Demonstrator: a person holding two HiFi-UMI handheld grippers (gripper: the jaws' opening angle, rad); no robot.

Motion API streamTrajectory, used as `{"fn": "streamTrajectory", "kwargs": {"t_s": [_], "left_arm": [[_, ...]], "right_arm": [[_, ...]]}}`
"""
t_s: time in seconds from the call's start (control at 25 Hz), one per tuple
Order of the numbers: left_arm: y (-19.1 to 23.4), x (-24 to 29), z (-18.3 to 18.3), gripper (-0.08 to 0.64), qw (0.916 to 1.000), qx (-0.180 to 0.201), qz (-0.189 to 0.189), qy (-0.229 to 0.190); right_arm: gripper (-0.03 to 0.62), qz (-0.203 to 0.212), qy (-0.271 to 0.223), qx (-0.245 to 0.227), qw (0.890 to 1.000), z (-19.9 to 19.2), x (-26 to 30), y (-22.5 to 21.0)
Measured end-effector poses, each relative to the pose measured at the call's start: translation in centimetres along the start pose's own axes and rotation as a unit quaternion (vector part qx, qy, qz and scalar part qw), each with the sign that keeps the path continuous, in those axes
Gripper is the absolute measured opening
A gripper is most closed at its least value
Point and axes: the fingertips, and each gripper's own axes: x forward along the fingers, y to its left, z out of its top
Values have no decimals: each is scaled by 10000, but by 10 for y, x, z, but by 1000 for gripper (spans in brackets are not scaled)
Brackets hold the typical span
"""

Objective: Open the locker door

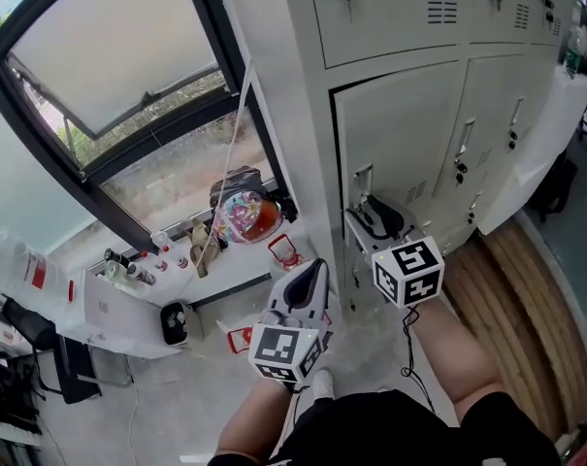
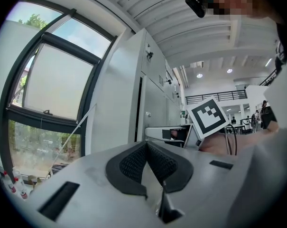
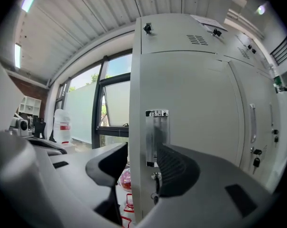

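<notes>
We are at the grasp. The right hand-held gripper [image 3: 142, 169] stands spread, straddling the free edge of the pale grey metal locker door [image 3: 200, 99], centre-right in the head view, at its silver strip handle [image 3: 155, 137]; the pads do not press. The door looks slightly ajar. Next, we judge, the jaws must pinch that edge and swing it outward. The left hand-held gripper [image 2: 147, 164] is pressed together, empty. No writing is legible; the white plastic bottle's [image 3: 62, 127] red label is too small.
</notes>
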Motion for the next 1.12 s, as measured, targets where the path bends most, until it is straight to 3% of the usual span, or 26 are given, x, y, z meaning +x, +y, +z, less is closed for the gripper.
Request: {"fn": "streamTrajectory", "kwargs": {"t_s": [0.52, 0.72, 1.12], "left_arm": [[26, 8, 0, 15, 9996, -29, -286, 29], [30, 11, 1, 15, 9991, 15, -419, 50], [28, 11, 2, 15, 9981, 79, -611, 61]], "right_arm": [[247, -537, 115, -250, 9982, 4, 30, -4], [196, -949, 142, -532, 9940, 3, 32, -10], [167, -908, 131, -80, 9958, 1, 29, -10]]}}
